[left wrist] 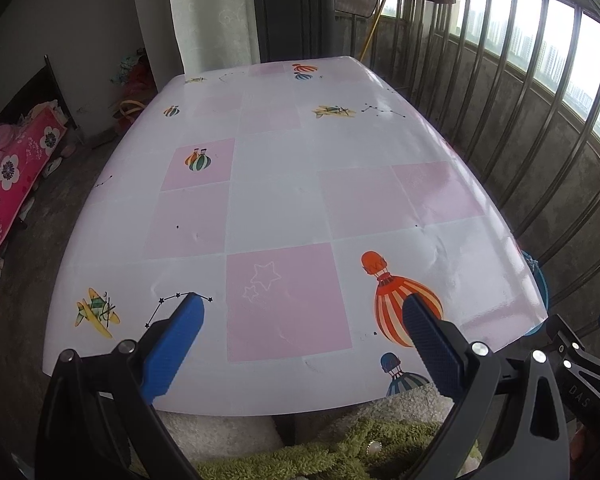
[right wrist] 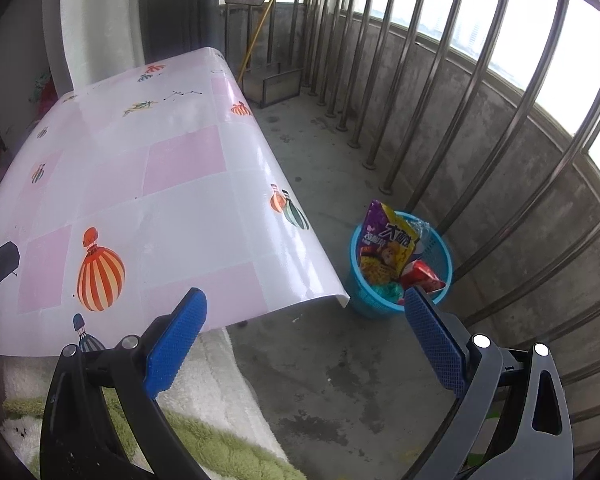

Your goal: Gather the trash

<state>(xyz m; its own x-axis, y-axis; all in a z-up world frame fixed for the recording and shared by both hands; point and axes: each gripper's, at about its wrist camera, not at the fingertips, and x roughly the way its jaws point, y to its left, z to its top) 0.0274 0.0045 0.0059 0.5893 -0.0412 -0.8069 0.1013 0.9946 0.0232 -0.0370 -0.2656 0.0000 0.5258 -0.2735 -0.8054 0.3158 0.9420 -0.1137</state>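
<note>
A blue plastic basket (right wrist: 440, 256) stands on the concrete floor right of the table, against the railing. It holds a purple and yellow snack bag (right wrist: 384, 244), a red wrapper (right wrist: 422, 276) and crumpled clear plastic (right wrist: 420, 226). Only the basket's rim (left wrist: 540, 280) shows past the table edge in the left wrist view. My left gripper (left wrist: 302, 304) is open and empty above the near edge of the table (left wrist: 276, 184). My right gripper (right wrist: 306, 300) is open and empty, near the table's right corner, left of the basket. The table (right wrist: 180, 216) has a white and pink balloon-print cover.
A steel railing (right wrist: 480, 80) on a low concrete wall runs along the right. A dark cabinet (left wrist: 296, 16) and a curtain (left wrist: 212, 12) stand behind the table. A pink floral cushion (left wrist: 8, 184) lies at the left. A green and white fuzzy cloth (right wrist: 204, 412) lies below the grippers.
</note>
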